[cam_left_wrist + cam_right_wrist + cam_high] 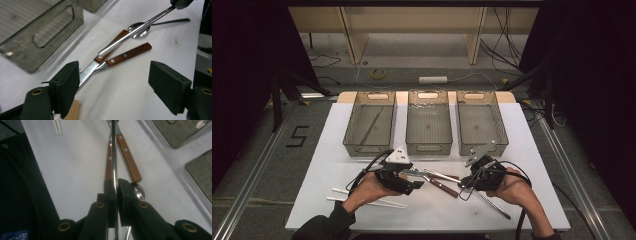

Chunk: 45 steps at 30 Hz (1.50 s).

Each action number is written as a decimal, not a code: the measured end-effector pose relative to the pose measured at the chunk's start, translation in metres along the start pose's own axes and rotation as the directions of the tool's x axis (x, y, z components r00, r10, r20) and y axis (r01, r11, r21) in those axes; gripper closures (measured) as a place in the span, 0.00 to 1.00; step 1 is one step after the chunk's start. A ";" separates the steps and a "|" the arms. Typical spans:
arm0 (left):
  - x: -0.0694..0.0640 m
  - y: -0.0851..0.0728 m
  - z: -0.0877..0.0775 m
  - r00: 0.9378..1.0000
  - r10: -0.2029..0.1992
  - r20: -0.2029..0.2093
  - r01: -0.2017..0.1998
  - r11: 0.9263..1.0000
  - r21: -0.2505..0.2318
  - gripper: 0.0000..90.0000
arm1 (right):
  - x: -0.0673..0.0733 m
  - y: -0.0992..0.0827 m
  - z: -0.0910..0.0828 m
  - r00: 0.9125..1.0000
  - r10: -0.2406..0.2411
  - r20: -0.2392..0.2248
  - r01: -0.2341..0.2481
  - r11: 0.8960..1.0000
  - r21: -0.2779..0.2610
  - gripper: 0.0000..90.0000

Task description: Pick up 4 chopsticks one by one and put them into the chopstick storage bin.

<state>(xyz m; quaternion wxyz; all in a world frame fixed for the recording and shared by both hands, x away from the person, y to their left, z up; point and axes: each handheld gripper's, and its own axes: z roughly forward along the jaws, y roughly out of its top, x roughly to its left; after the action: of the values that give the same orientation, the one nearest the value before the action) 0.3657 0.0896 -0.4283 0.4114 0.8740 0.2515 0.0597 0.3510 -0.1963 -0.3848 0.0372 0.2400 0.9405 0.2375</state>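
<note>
While the right gripper [117, 192] clamps a steel rod [136, 29] that runs toward twelve o'clock from its jaws, the left gripper [113, 85], jaws apart and empty, faces the rod's free tip at eleven o'clock over two wood-handled knives [127, 53].

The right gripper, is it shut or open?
Shut. The right gripper has its jaws squeezed on a shiny metal utensil, held above two wooden-handled knives.
</note>
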 end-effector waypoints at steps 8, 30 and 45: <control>-0.008 0.001 0.015 0.996 0.089 0.027 -0.091 0.994 0.065 0.31 | 0.014 0.011 0.008 0.996 -0.078 -0.037 0.078 0.997 0.000 0.97; -0.027 -0.003 0.020 0.953 0.292 0.077 -0.301 0.939 0.163 0.65 | 0.033 0.025 0.015 0.984 -0.152 -0.092 0.152 0.988 -0.001 0.97; -0.035 -0.005 0.016 0.903 0.405 0.145 -0.427 0.883 0.194 0.86 | 0.031 0.020 0.021 0.967 -0.223 -0.122 0.224 0.975 -0.005 0.95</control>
<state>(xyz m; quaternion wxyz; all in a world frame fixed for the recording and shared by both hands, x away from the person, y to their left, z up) 0.3382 0.0640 -0.4384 0.3015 0.9496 0.0422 0.0744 0.3358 -0.1570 -0.3928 0.0050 0.1177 0.9631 0.2420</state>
